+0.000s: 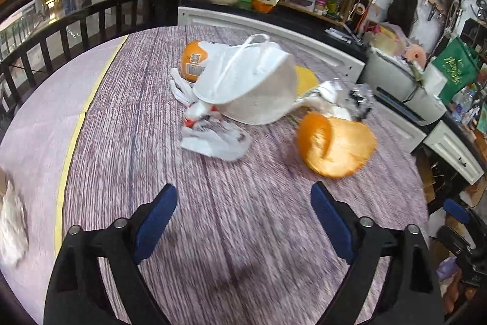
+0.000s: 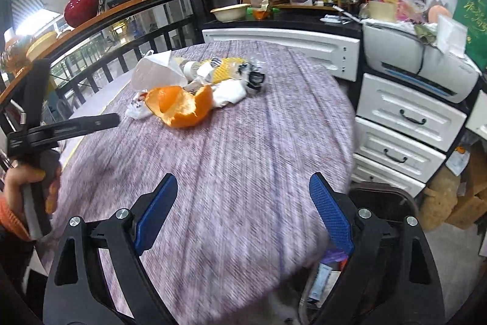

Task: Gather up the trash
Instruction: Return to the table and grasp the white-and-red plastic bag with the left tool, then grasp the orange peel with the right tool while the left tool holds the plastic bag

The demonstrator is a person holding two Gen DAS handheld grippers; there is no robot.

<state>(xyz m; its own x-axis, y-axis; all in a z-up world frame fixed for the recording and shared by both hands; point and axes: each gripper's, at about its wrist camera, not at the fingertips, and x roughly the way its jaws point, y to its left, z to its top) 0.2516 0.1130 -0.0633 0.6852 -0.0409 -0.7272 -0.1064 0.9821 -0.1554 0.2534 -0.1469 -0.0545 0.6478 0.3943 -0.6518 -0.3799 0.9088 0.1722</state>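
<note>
While both grippers hover apart-fingered and empty, left gripper [image 1: 243,221] and right gripper [image 2: 243,212], collection looks barely begun: the orange peel [image 1: 334,142], white face mask [image 1: 252,87] and crumpled wrappers [image 1: 213,139] lie heaped at the far middle of the table [image 1: 243,264]. One orange item's barcode label [image 1: 194,69] is too blurred to read.
</note>
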